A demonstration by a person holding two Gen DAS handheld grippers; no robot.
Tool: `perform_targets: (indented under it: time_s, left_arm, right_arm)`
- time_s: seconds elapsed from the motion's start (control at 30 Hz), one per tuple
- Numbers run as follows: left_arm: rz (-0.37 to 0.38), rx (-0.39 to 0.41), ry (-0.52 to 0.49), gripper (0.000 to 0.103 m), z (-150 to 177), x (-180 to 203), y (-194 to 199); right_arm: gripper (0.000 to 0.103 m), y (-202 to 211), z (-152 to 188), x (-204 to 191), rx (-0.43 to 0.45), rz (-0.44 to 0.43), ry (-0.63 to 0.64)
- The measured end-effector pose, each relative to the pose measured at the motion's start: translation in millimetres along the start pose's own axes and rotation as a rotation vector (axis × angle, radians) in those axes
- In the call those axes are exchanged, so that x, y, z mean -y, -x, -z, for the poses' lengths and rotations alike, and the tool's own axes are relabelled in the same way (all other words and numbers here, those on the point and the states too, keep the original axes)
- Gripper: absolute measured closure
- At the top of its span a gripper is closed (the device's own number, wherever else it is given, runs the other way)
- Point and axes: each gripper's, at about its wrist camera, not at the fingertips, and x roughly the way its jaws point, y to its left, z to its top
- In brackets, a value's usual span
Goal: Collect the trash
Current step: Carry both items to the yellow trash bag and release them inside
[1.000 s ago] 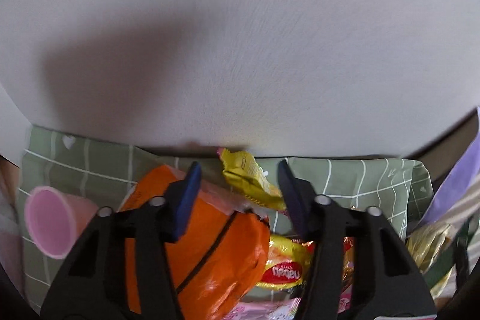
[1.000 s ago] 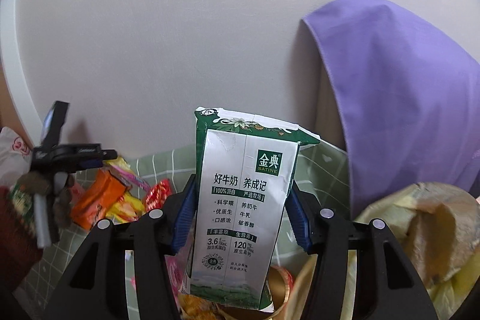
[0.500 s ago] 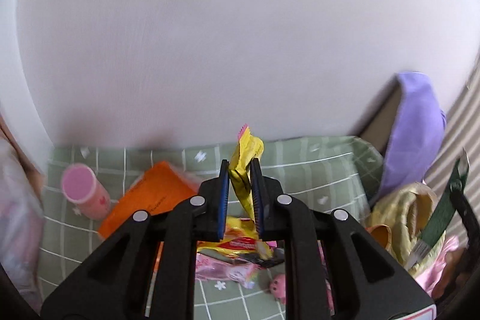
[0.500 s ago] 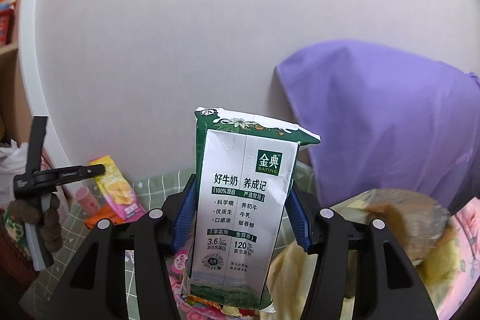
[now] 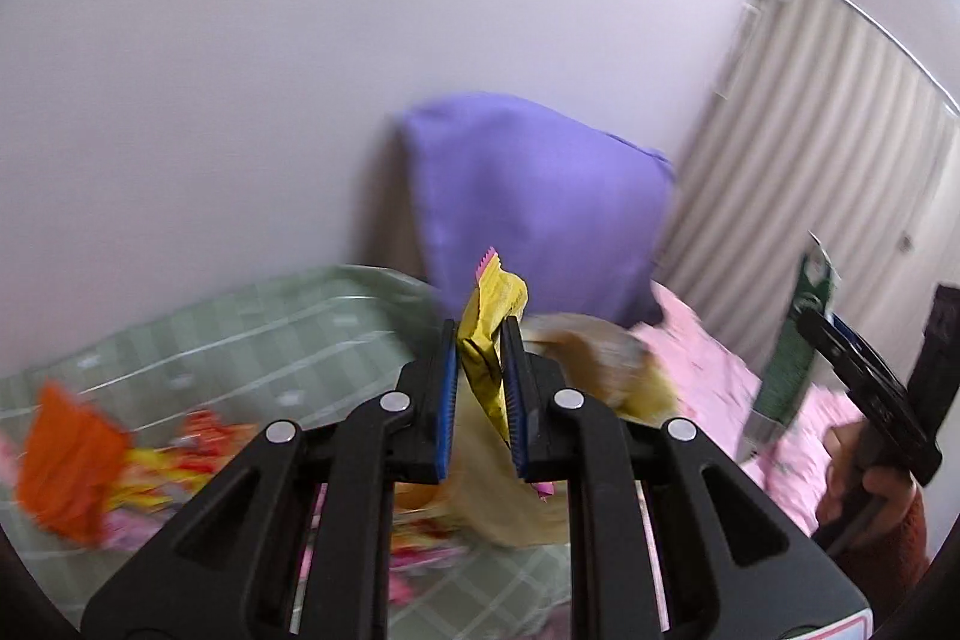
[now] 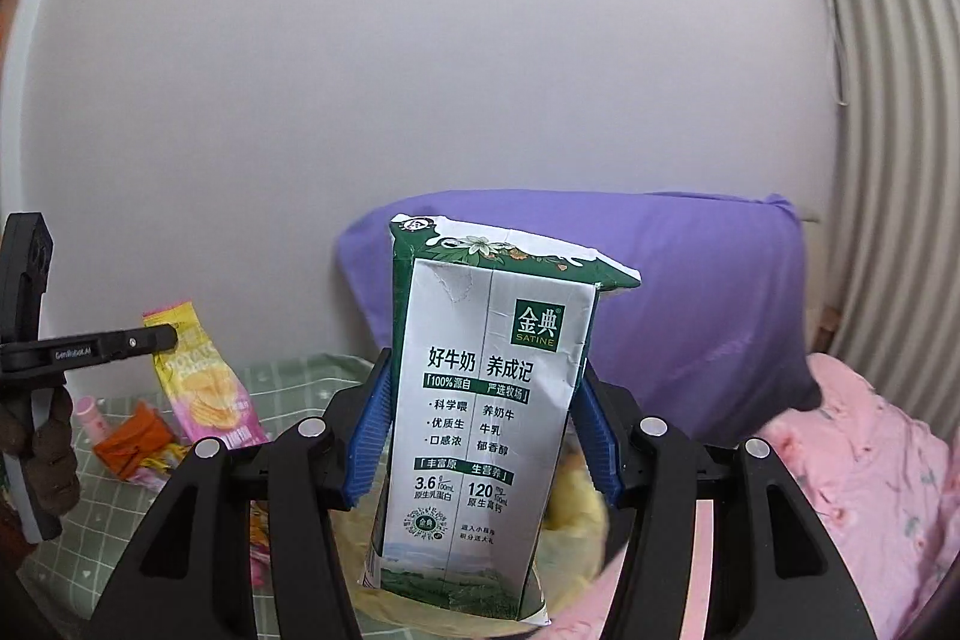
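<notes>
My left gripper (image 5: pixel 480 394) is shut on a yellow and pink chip wrapper (image 5: pixel 489 322), held in the air above a yellowish trash bag (image 5: pixel 498 490). The same wrapper (image 6: pixel 204 376) hangs from the left gripper (image 6: pixel 162 337) at the left of the right wrist view. My right gripper (image 6: pixel 483 430) is shut on an upright green and white milk carton (image 6: pixel 480 400), held over the yellow bag (image 6: pixel 570 514). The carton (image 5: pixel 792 346) also shows at the right of the left wrist view.
An orange wrapper (image 5: pixel 66 466) and several snack wrappers (image 5: pixel 174 454) lie on the green checked sheet (image 5: pixel 270 328). A pink cup (image 6: pixel 90 415) stands by them. A purple pillow (image 6: pixel 690 292) leans on the wall. A pink blanket (image 6: pixel 870 466) lies to the right.
My left gripper closed on the yellow wrapper, lifted it off the sheet and swung right toward the bag. My right gripper carried the carton right and over the bag.
</notes>
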Motion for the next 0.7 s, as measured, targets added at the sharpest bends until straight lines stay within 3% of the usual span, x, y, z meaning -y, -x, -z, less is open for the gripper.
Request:
perform_targets:
  time_s: [0.13,0.27,0.37,0.43,0.6,0.7]
  left_arm:
    - [0.122,-0.047,-0.123,0.089,-4,53,-54]
    - [0.158,-0.093,-0.181,0.089,-8,84,-110]
    - [0.103,-0.183,-0.214,0.089,2,90,-164]
    - [0.012,-0.264,-0.262,0.089,20,83,-188]
    - [-0.05,-0.331,-0.281,0.089,45,57,-187]
    - [-0.057,-0.345,-0.242,0.089,50,40,-185]
  right_arm:
    - [0.05,1,-1,32,0.021,0.038,-0.059]
    - [0.05,-19,-3,47,0.031,0.012,-0.116]
    - [0.05,-49,-1,50,0.027,-0.006,-0.125]
    - [0.05,-67,0,54,0.022,-0.036,-0.147]
    - [0.05,-117,12,46,0.002,-0.115,-0.16]
    - [0.05,-156,35,33,-0.088,-0.145,-0.124]
